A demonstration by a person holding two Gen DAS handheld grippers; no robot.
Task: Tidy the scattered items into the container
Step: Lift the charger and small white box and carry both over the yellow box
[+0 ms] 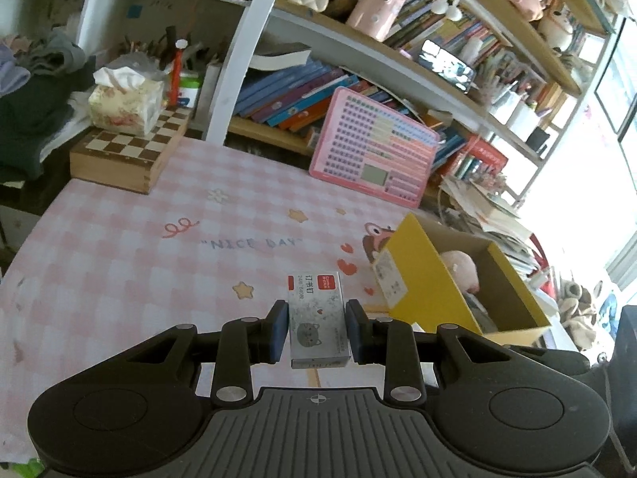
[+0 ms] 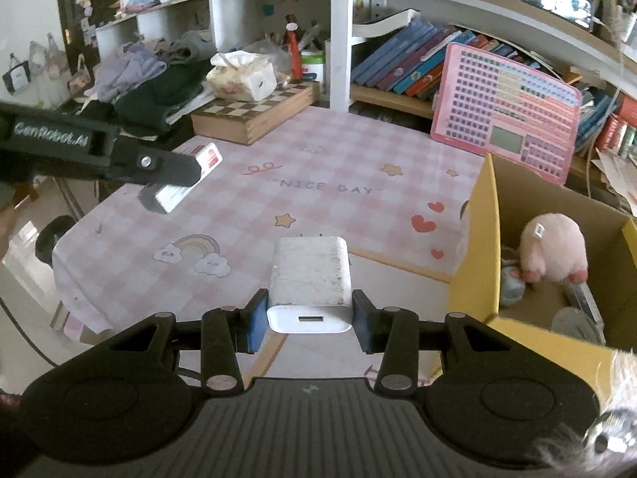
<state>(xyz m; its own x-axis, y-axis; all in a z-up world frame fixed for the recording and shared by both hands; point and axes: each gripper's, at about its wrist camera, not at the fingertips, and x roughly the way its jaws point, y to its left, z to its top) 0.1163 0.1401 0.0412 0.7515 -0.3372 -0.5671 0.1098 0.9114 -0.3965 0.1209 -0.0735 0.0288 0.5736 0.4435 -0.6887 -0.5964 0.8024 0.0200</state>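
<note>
My left gripper [image 1: 317, 330] is shut on a small grey staple box [image 1: 318, 318] with a red label and a cat drawing, held above the pink checked tablecloth. In the right wrist view the same staple box [image 2: 187, 177] shows in the left gripper [image 2: 175, 175] at the left, in the air. My right gripper [image 2: 309, 318] is shut on a white charger plug [image 2: 310, 279], prongs pointing away. The yellow cardboard box [image 1: 422, 286] stands to the right of both grippers. Inside the yellow box [image 2: 477, 247] lies a pink plush toy [image 2: 553, 249].
A wooden chessboard case [image 1: 123, 155] with a tissue box [image 1: 123, 103] on it sits at the table's back left. A pink keyboard toy [image 1: 374, 147] leans on the bookshelf behind. Clothes [image 2: 159, 79] are piled at the far left. Paper stacks lie right of the box.
</note>
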